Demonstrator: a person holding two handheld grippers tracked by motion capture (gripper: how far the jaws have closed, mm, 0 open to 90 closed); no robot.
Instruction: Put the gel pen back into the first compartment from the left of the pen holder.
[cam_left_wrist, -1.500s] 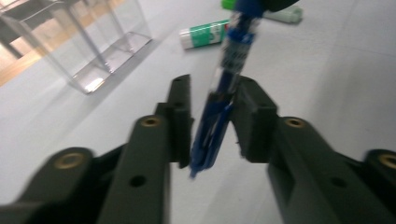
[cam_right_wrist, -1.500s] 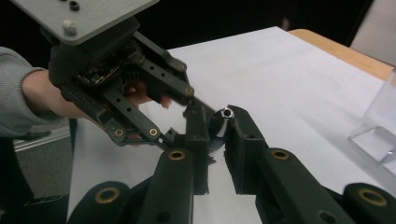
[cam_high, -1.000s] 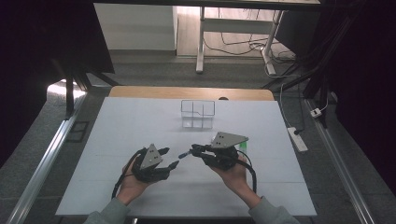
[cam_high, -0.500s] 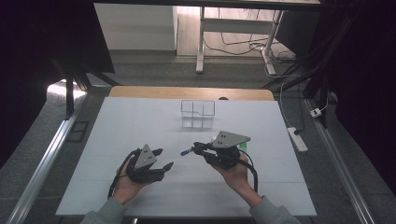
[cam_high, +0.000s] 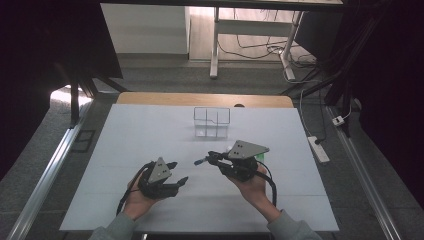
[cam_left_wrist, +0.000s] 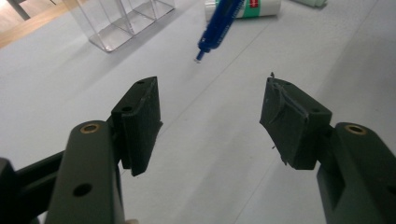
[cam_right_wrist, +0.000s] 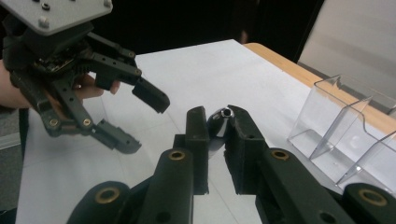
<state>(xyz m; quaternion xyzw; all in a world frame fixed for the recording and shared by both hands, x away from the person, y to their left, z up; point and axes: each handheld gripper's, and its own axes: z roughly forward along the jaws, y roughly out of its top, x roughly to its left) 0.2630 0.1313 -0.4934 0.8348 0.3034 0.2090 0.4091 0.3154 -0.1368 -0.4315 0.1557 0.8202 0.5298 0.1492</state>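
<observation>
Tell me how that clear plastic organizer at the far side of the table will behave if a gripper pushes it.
The clear organizer looks thin-walled and empty, so it is probably light and would likely slide on the smooth white table rather than resist. Its upright dividers stand tall over a small base, so a high push might tip it. The glossy walls could be slippery to pinch.

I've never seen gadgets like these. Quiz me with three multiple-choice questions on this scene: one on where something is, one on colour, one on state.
1. Where is the clear organizer? A beyond both grippers; B beside the person's sleeves; C on the floor.
2. What colour is the pen? A red; B blue; C yellow.
3. How is the left gripper? A clamped on the pen; B open and empty; C holding the organizer.

A: it stands farther up the table.
B: its barrel is blue.
B: bare table shows between its jaws, while the right gripper holds the pen.
</observation>
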